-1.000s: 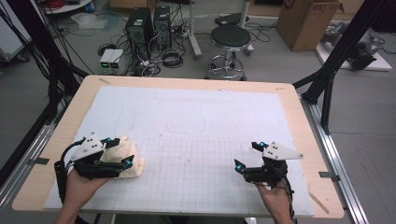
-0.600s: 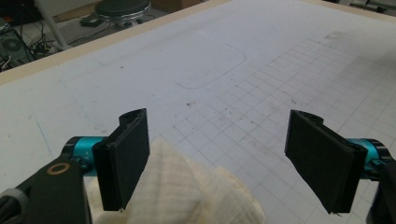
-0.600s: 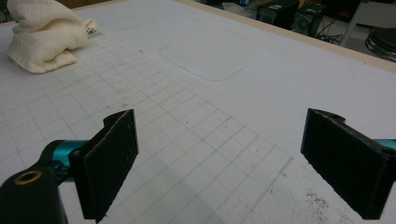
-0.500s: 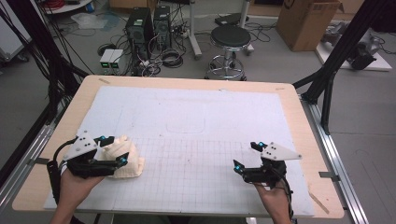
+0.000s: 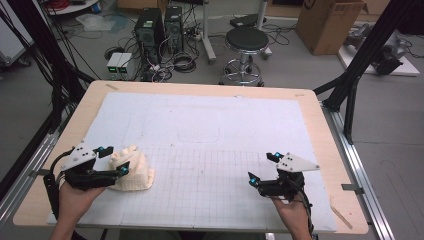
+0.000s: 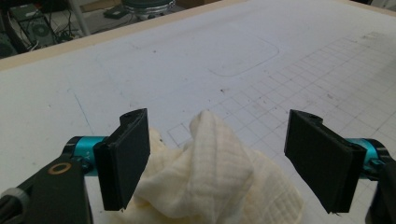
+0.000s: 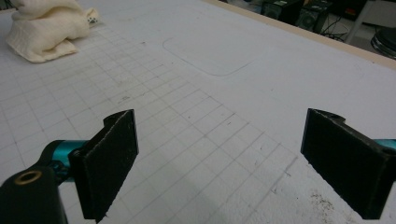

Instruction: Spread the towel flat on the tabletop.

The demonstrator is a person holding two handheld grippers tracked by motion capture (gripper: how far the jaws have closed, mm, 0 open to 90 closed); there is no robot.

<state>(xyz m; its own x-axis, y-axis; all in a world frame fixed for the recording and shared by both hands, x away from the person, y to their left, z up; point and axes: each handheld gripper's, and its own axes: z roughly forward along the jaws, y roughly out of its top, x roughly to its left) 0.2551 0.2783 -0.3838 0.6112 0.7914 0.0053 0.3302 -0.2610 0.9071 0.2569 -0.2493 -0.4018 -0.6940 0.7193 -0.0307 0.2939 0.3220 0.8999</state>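
Cream waffle-weave cloth [image 5: 131, 169], bunched into a soft mound, lies near the front-left corner of the white gridded mat [image 5: 210, 130] covering the wooden table [image 5: 320, 125]. High view: left gripper [image 5: 111, 160], black w/ teal fittings and grey three-cornered plate, sits over the cloth's left side, jaws wide apart, one at the mound's far side and one at its near side; whether they touch the fabric cannot be told here. Right gripper [image 5: 262, 168], same build, rests near the mat's front-right corner, well apart from the cloth, jaws wide, nothing between them. Black round stool [image 5: 245, 40] stands on the floor beyond the table's far edge.

Left gripper view: left gripper [image 6: 219, 158] jaws stand wide; cloth [image 6: 215, 172] rises as a folded peak between them, closer to the left-hand jaw, fabric just beside its inner face; clear gap to the other jaw.

Right gripper view: right gripper [image 7: 219, 158] jaws wide, bare mat [image 7: 196, 121] between. Cloth [image 7: 44, 25] lies far off at upper left.
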